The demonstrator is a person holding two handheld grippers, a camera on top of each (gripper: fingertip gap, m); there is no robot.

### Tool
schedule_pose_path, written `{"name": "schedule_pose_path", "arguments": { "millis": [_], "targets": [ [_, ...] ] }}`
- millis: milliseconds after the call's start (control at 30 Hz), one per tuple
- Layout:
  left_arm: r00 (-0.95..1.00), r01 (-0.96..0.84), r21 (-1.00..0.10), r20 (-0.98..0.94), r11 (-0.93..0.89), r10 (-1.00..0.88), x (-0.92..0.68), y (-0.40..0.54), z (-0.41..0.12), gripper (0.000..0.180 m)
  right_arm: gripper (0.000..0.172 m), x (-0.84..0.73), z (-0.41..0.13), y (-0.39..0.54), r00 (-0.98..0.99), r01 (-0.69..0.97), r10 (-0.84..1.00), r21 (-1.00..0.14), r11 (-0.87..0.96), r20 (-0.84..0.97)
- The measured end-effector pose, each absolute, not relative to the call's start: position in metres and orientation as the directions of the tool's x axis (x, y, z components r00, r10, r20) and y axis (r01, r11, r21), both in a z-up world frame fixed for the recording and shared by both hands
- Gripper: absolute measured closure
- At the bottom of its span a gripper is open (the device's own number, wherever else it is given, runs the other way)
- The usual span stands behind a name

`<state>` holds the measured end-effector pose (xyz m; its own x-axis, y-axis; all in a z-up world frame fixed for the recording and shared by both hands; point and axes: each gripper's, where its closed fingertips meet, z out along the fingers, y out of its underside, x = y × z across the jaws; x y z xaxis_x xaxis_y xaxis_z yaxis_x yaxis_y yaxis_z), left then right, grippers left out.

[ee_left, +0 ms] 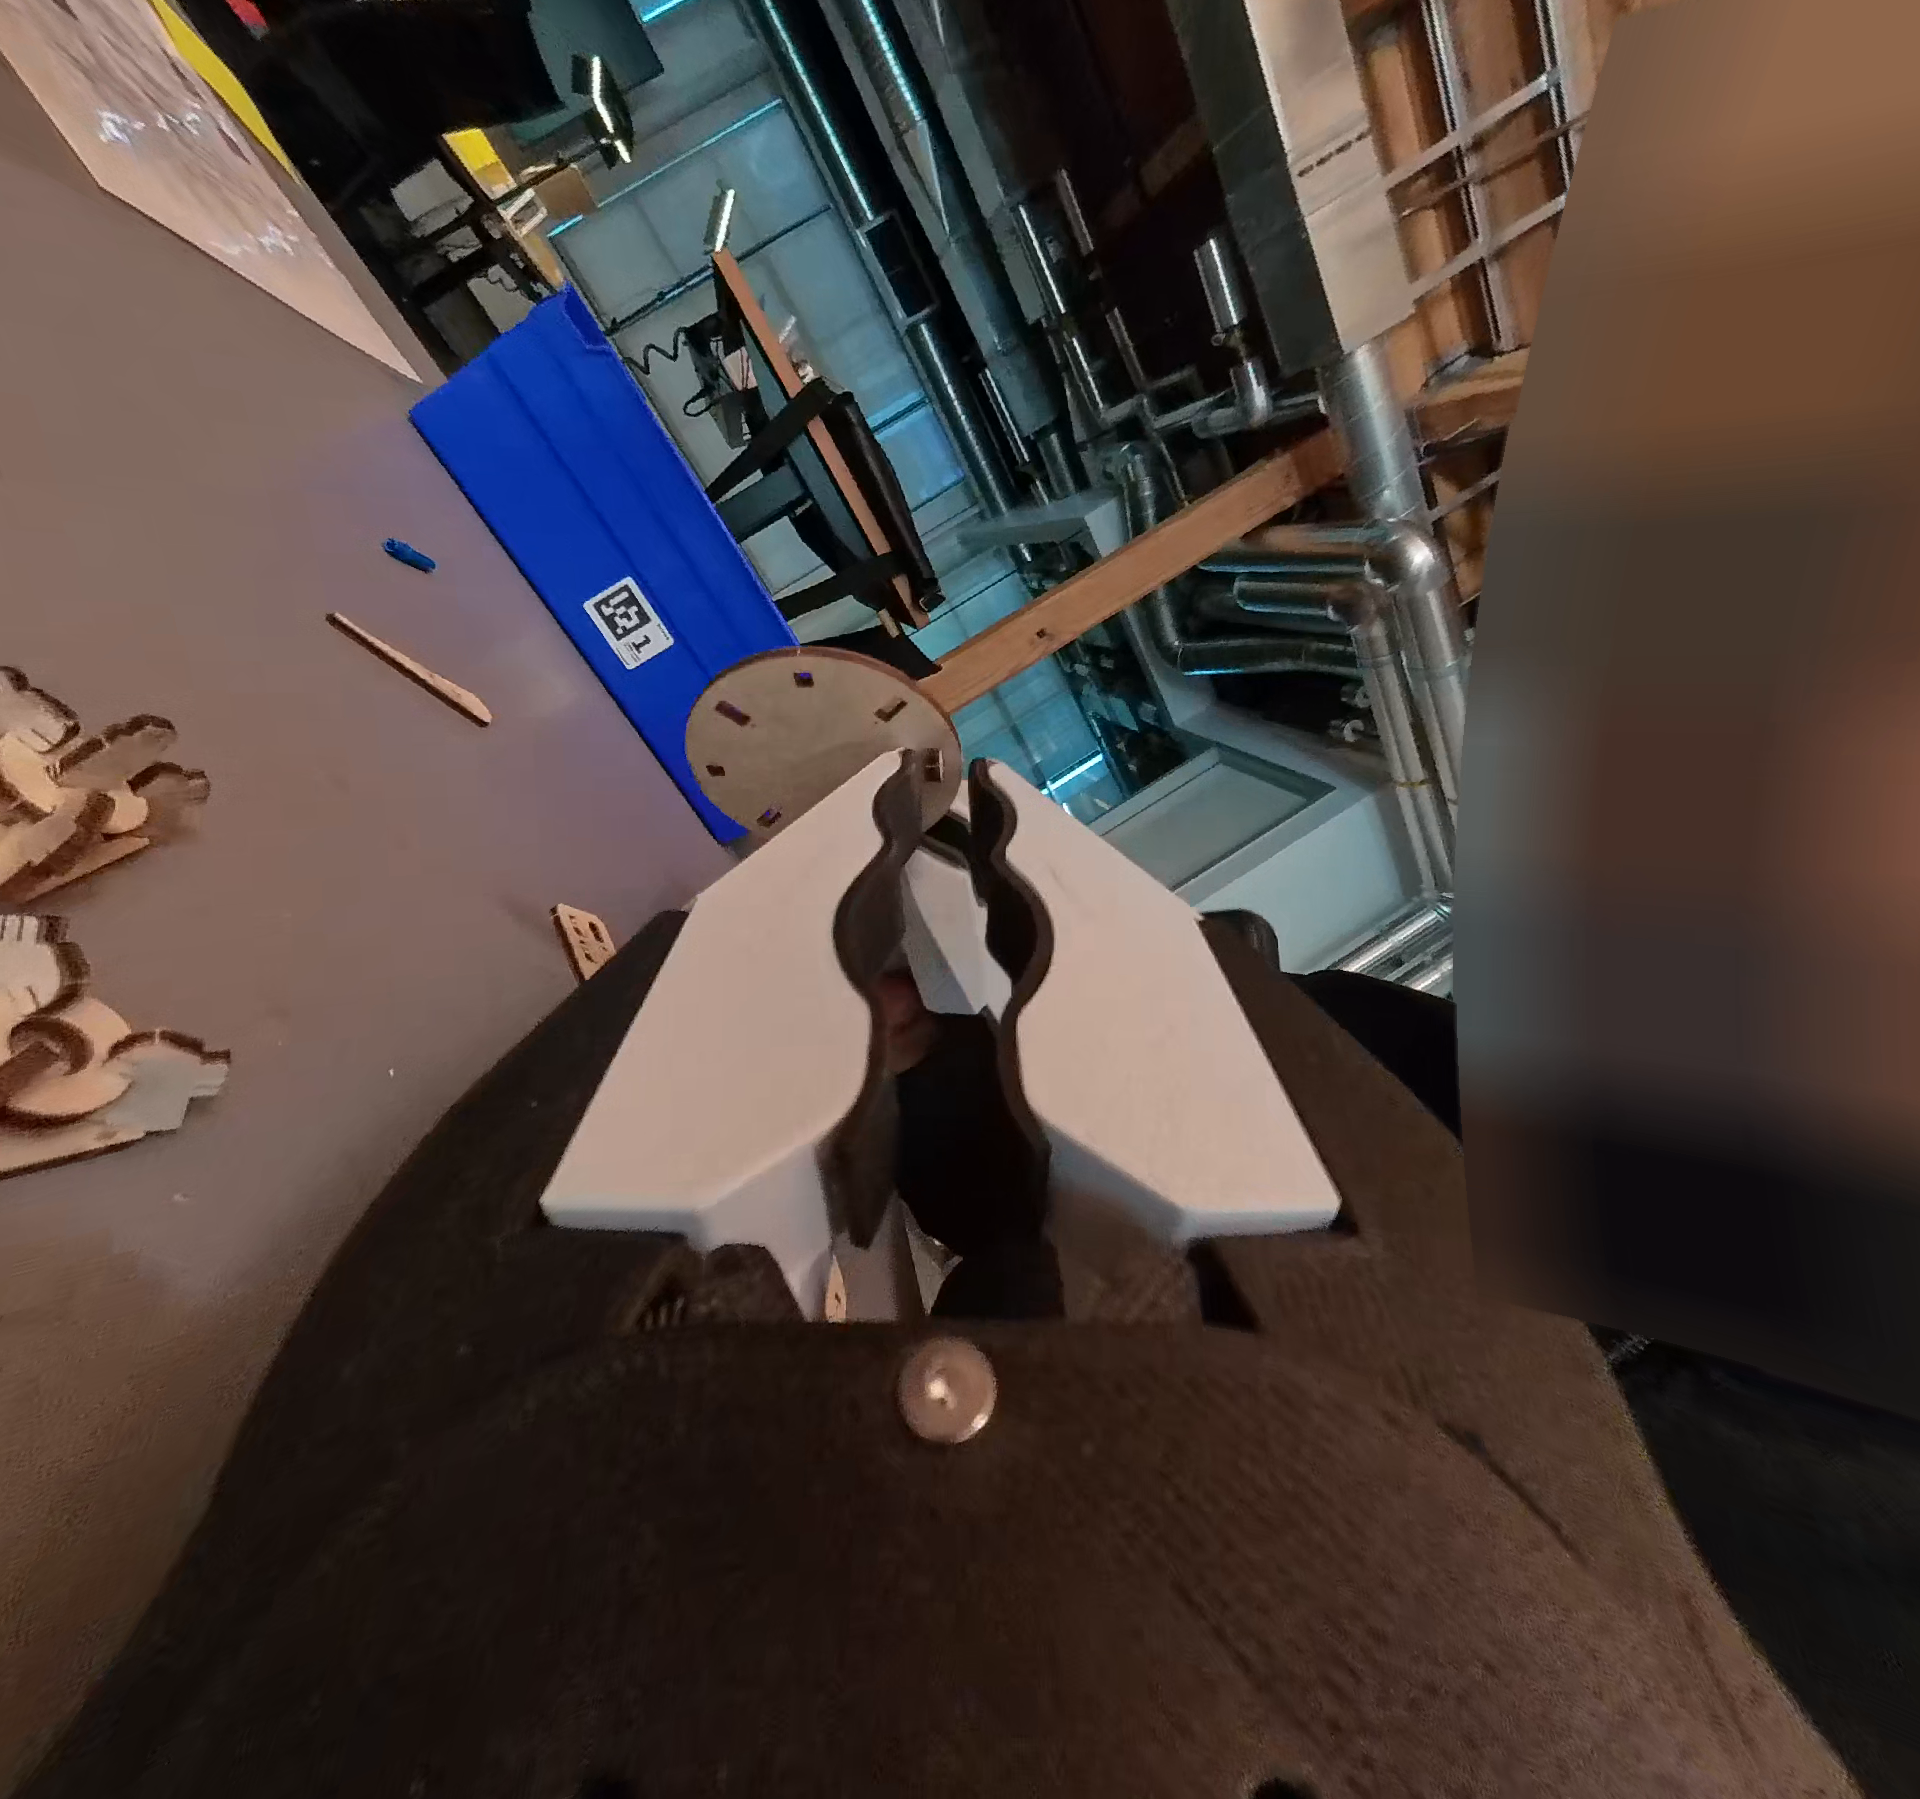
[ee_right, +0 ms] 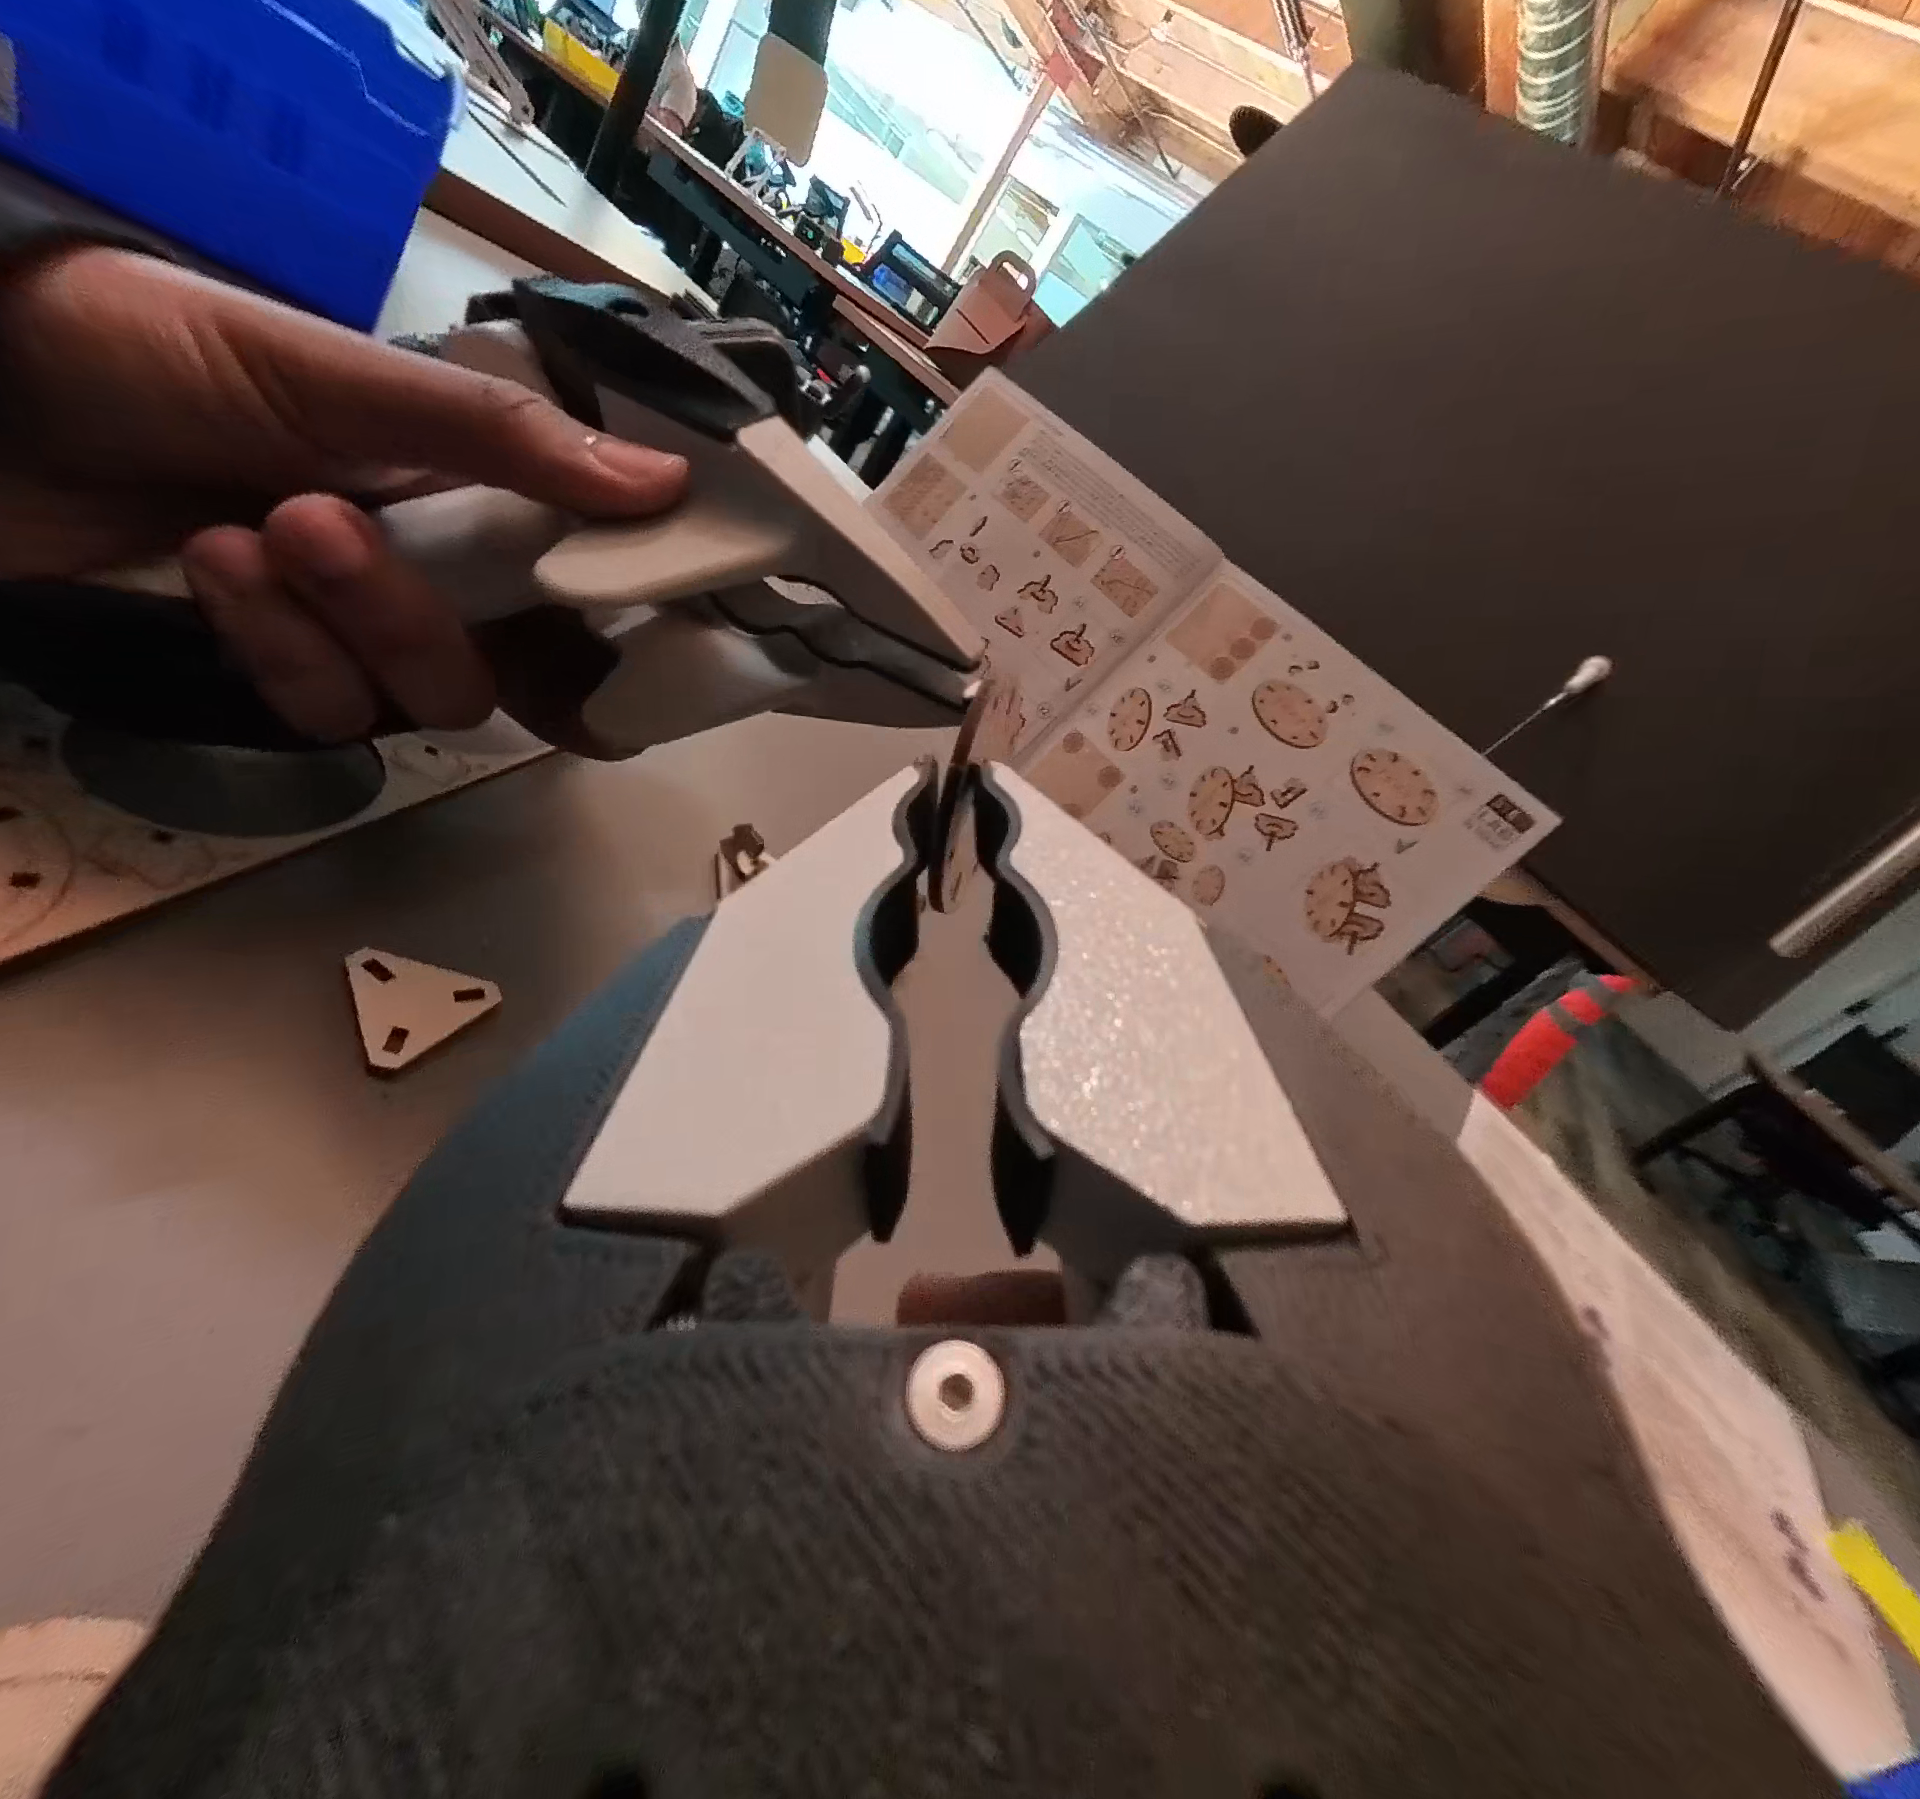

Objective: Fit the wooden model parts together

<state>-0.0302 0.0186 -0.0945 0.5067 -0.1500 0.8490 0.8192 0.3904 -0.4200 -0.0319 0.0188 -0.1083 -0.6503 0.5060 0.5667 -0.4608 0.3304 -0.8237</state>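
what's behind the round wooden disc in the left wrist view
Behind the disc stand a blue bin and, farther off, a slanting wooden beam. The disc covers the bin's near corner, and a white gripper finger hides the disc's lower edge.

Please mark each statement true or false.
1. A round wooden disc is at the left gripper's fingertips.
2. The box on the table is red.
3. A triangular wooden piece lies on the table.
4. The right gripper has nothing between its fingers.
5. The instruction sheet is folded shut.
1. True: the wooden disc is at the left gripper.
2. False: the box is blue.
3. True: the triangular piece lies on the table.
4. False: the disc stands edge-on in the right gripper.
5. False: the instruction sheet is spread open.
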Motion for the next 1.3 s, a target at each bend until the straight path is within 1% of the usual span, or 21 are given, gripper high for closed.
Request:
{"name": "schedule_pose_path", "arguments": {
  "millis": [133, 267, 333, 400, 433, 467, 533, 567, 667, 733, 833, 967, 1067, 1133, 1200, 1300],
  "targets": [
    [0.503, 0.823, -0.418, 0.850, 0.386, -0.152, -0.030, 0.018, -0.095, 0.180, 0.167, -0.030, -0.107, 0.018, -0.595, -0.516, 0.498, -0.775, 0.365, 0.631],
    [0.502, 0.831, -0.415, 0.847, 0.372, -0.177, -0.027, 0.018, -0.094, 0.180, 0.167, -0.028, -0.107, 0.017, -0.569, -0.554, 0.476, -0.740, 0.380, 0.670],
    [0.507, 0.832, -0.425, 0.843, 0.355, -0.179, -0.026, 0.018, -0.094, 0.180, 0.164, -0.023, -0.110, 0.015, -0.573, -0.575, 0.453, -0.728, 0.373, 0.684],
    [0.518, 0.834, -0.449, 0.837, 0.320, -0.177, -0.022, 0.019, -0.094, 0.180, 0.157, -0.016, -0.114, 0.013, -0.604, -0.589, 0.418, -0.733, 0.340, 0.679],
    [0.527, 0.832, -0.464, 0.832, 0.304, -0.173, -0.021, 0.019, -0.094, 0.180, 0.147, -0.012, -0.117, 0.012, -0.641, -0.580, 0.392, -0.751, 0.315, 0.660],
    [0.534, 0.830, -0.477, 0.828, 0.288, -0.168, -0.021, 0.018, -0.095, 0.180, 0.140, -0.007, -0.121, 0.011, -0.708, -0.542, 0.352, -0.791, 0.283, 0.612],
    [0.540, 0.830, -0.494, 0.827, 0.257, -0.156, -0.020, 0.015, -0.097, 0.180, 0.123, 0.003, -0.127, 0.010, -0.862, -0.395, 0.250, -0.894, 0.212, 0.441],
    [0.535, 0.836, -0.494, 0.829, 0.238, -0.162, -0.020, 0.014, -0.098, 0.180, 0.117, -0.001, -0.123, 0.015, -0.892, -0.333, 0.257, -0.926, 0.181, 0.371],
    [0.510, 0.859, -0.488, 0.840, 0.154, -0.184, -0.014, 0.016, -0.101, 0.180, 0.108, -0.014, -0.111, 0.030, -0.931, -0.224, 0.275, -0.970, 0.095, 0.241],
    [0.487, 0.873, -0.482, 0.851, 0.072, -0.195, -0.005, 0.021, -0.105, 0.180, 0.104, -0.012, -0.111, 0.034, -0.945, -0.211, 0.235, -0.973, 0.090, 0.227],
    [0.438, 0.886, -0.458, 0.878, -0.072, -0.194, 0.012, 0.032, -0.117, 0.180, 0.097, 0.000, -0.124, 0.030, -0.958, -0.228, 0.143, -0.962, 0.151, 0.249],
    [0.389, 0.889, -0.428, 0.893, -0.162, -0.226, 0.027, 0.040, -0.123, 0.180, 0.101, 0.010, -0.128, 0.028, -0.947, -0.287, 0.100, -0.943, 0.167, 0.306],
    [0.386, 0.883, -0.432, 0.891, -0.184, -0.237, 0.031, 0.042, -0.123, 0.180, 0.103, 0.016, -0.129, 0.027, -0.947, -0.299, 0.069, -0.940, 0.165, 0.314],
    [0.385, 0.884, -0.433, 0.888, -0.177, -0.253, 0.031, 0.042, -0.120, 0.180, 0.101, 0.021, -0.128, 0.026, -0.957, -0.277, 0.047, -0.949, 0.149, 0.287],
    [0.375, 0.891, -0.425, 0.888, -0.162, -0.267, 0.030, 0.042, -0.118, 0.180, 0.099, 0.023, -0.123, 0.024, -0.974, -0.215, 0.040, -0.969, 0.121, 0.221],
    [0.357, 0.898, -0.411, 0.889, -0.157, -0.287, 0.032, 0.045, -0.117, 0.180, 0.105, 0.021, -0.125, 0.022, -0.977, -0.198, 0.049, -0.971, 0.133, 0.206]
  ]
}}
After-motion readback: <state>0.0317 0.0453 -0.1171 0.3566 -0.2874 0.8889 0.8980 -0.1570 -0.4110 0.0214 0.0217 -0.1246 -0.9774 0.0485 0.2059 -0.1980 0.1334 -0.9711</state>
